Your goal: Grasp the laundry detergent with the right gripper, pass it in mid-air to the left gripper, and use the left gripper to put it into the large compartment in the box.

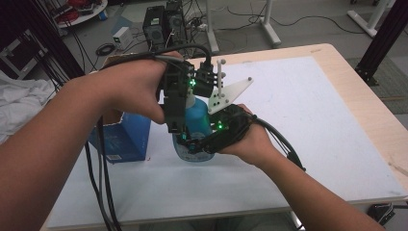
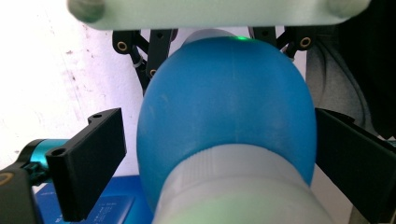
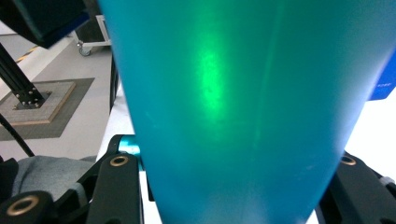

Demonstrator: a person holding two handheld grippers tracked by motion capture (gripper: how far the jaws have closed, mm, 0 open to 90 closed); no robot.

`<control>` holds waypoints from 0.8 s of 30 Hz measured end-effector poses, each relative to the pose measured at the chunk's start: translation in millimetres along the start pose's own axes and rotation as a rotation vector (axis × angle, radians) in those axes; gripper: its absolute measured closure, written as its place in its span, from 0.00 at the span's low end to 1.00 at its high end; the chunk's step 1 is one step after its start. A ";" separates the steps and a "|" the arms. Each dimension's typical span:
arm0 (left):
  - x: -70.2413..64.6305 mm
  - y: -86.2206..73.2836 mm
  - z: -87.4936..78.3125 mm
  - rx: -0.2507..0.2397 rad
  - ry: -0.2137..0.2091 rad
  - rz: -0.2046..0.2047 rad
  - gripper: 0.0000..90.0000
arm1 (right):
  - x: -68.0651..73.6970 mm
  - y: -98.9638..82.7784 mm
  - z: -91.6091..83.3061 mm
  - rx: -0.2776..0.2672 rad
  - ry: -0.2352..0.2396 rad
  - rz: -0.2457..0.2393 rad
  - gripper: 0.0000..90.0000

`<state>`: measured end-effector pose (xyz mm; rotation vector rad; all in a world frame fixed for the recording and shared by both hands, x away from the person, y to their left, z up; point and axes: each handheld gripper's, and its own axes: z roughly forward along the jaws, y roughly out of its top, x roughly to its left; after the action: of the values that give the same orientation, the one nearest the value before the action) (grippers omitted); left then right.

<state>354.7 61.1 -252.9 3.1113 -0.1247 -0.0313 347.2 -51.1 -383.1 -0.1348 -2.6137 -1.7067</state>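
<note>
A translucent blue bottle [image 1: 197, 122] stands upright on the white mat [image 1: 298, 120] at the table's middle. My right gripper [image 1: 197, 144] comes in level from the right and is shut on the bottle's lower body [image 3: 233, 93], which presses between both jaws. My left gripper [image 1: 180, 132] reaches down from above, over the bottle's top. In the left gripper view its black fingers [image 2: 93, 158] flank the bottle's shoulder [image 2: 224, 107] below the white cap [image 2: 233, 186]. A small gap shows at the left finger, so this gripper is open around the bottle.
A blue cardboard box [image 1: 122, 137] stands just left of the bottle, near the mat's left edge. Cables trail from both grippers toward the front edge. Beyond the table's far edge are computer cases [image 1: 163, 24] and stand legs on the floor.
</note>
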 end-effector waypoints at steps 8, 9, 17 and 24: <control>-0.6 1.4 -0.9 -0.005 0.014 0.004 0.07 | -0.4 0.2 -1.0 0.001 -0.004 0.003 0.52; -0.7 1.7 -1.7 -0.005 0.008 0.005 0.11 | 0.0 0.3 -1.0 0.000 -0.005 0.003 0.52; -2.4 2.3 -2.3 -0.003 0.017 0.010 0.15 | -0.7 0.5 -0.7 -0.003 -0.008 -0.001 0.52; -1.5 1.9 -2.1 0.000 0.019 0.005 0.19 | 0.0 1.1 -0.5 -0.007 -0.009 0.009 0.52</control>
<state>353.1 59.4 -250.7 3.1107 -0.1313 -0.0020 347.2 -51.1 -381.9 -0.1547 -2.6097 -1.7166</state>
